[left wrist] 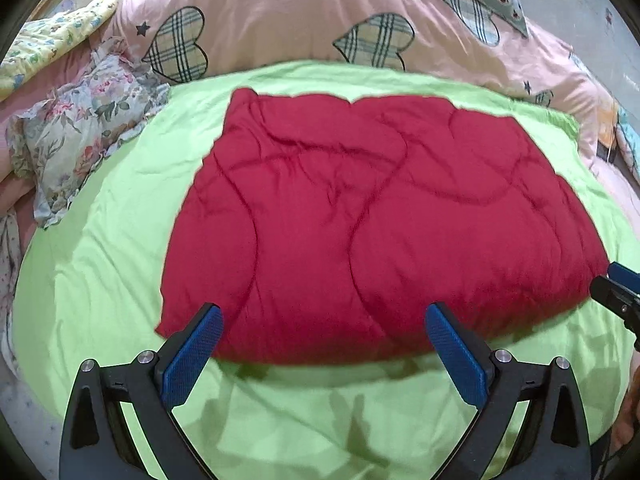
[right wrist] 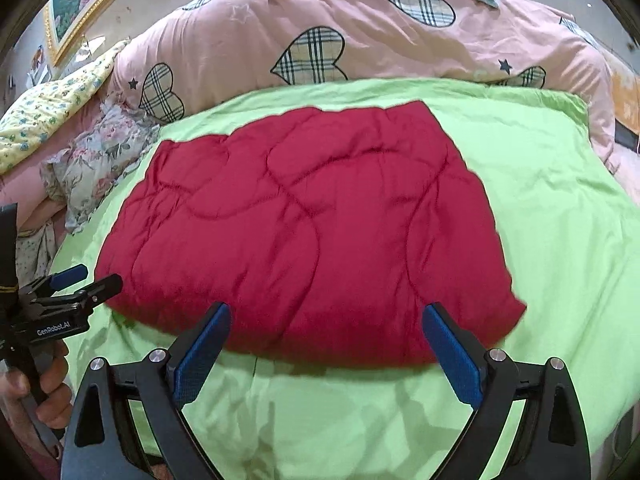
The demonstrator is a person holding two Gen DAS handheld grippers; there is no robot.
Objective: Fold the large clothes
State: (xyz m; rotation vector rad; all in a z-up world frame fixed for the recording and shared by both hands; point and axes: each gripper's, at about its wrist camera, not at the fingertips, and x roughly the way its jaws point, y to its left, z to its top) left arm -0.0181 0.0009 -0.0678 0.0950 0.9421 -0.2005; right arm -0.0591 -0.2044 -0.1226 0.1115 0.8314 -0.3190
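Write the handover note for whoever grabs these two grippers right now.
Left gripper: open, holding nothing, hovering at the near edge of the red quilted piece.
Right gripper: open, holding nothing, at the same near edge.
The red piece lies as a flat, puffy rectangle on the green sheet; it looks already folded.
Left: judge whether another fold is needed; if so, grip the near edge.

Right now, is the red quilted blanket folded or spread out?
Folded. The red quilted blanket lies as a compact, thick rectangle on the green sheet, its near edge rounded and puffy like a fold.
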